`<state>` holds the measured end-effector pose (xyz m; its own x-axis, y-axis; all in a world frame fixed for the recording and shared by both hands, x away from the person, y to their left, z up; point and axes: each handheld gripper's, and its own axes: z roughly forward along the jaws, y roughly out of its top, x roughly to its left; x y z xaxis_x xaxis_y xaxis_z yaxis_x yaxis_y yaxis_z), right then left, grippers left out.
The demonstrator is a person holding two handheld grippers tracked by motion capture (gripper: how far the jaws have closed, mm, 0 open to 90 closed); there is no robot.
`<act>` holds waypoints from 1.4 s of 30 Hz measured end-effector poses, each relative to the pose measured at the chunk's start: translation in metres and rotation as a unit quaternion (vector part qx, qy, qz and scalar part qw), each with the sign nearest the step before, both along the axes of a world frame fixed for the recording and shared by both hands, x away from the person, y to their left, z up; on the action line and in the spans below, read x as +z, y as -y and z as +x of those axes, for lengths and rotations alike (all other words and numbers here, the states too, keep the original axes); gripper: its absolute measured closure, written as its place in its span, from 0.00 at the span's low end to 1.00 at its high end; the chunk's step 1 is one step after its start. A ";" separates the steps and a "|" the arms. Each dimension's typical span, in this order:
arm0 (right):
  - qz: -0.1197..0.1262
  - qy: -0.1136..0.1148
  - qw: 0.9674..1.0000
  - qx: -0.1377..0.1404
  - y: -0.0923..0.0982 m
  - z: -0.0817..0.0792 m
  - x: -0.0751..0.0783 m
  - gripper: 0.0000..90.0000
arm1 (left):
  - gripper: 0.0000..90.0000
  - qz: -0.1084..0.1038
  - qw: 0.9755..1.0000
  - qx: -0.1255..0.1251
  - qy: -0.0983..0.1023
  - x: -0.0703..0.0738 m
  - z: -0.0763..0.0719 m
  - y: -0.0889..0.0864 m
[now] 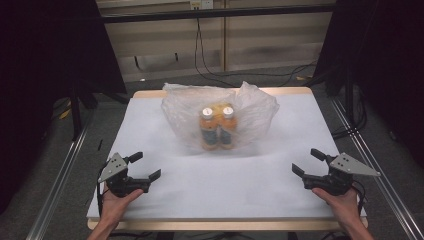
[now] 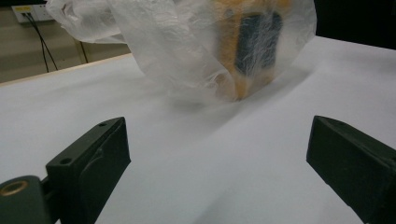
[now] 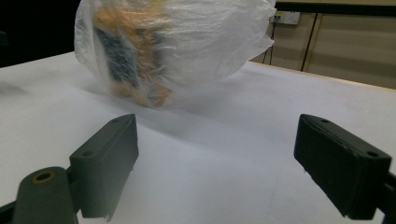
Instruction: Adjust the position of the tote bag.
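A clear plastic bag (image 1: 220, 117) sits toward the far middle of the white counter (image 1: 260, 180), and everything else is best placed from it. Inside the bag stand two orange bottles (image 1: 218, 127) side by side, touching, upright with their pale caps up; the film is bunched and puffed around them, with loose lobes rising to either side of the caps. The left claw (image 1: 143, 167) rests near the counter's near edge, well apart from the bag and off to its near left, jaws spread wide with nothing between them. The right claw (image 1: 307, 162) mirrors it at the bag's near right, also spread and empty, also well apart from the bag. In the left gripper view the bag (image 2: 196, 46) lies ahead and a little to one side of the gap between the jaws; in the right gripper view it (image 3: 177, 46) lies ahead as well. The step in hand looks like the approach to the bag, probably to open it or free the bottles. To do it well, each claw should come in low and level toward its own side of the bag and aim for a loose fold of film rather than a bottle. Thin film slips and crumples, so pinch a gathered ridge. Pulling unevenly could tip the bottles, so both sides should work together.
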<state>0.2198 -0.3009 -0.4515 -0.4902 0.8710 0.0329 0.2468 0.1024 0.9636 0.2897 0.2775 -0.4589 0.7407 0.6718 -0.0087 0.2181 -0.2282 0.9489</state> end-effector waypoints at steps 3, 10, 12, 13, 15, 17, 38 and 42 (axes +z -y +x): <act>-0.003 -0.004 1.000 0.000 -0.001 0.000 0.000 0.15 | 0.06 -0.001 1.000 -0.001 -0.002 0.000 0.000 0.000; -0.008 -0.005 1.000 0.001 -0.001 0.000 0.000 0.14 | 0.07 0.003 1.000 -0.007 -0.002 0.001 -0.001 0.002; -0.012 -0.007 1.000 0.000 -0.001 0.001 -0.001 0.14 | 0.09 0.005 1.000 -0.008 -0.001 0.003 -0.001 0.003; -0.009 -0.010 1.000 0.000 -0.001 0.001 -0.001 0.14 | 0.09 0.003 1.000 -0.006 0.000 0.003 -0.002 0.004; -0.012 -0.014 1.000 0.006 -0.002 0.002 -0.001 0.15 | 0.11 0.003 1.000 -0.013 -0.003 0.003 -0.001 0.005; -0.013 -0.014 1.000 0.010 -0.004 0.004 0.000 0.19 | 0.15 0.002 1.000 -0.015 -0.007 0.005 -0.001 0.006; -0.014 -0.054 0.996 0.072 -0.019 0.016 0.017 0.48 | 0.33 -0.022 0.998 -0.045 -0.033 0.028 0.005 0.015; -0.019 -0.053 0.995 0.080 -0.022 0.025 0.025 0.51 | 0.39 -0.019 0.998 -0.050 -0.038 0.037 0.019 0.021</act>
<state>0.2447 -0.2790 -0.4264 -0.6189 0.7831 0.0613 0.3247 0.1839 0.9278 0.3088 0.2569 -0.4216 0.7996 0.5934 -0.0922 0.2685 -0.2160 0.9387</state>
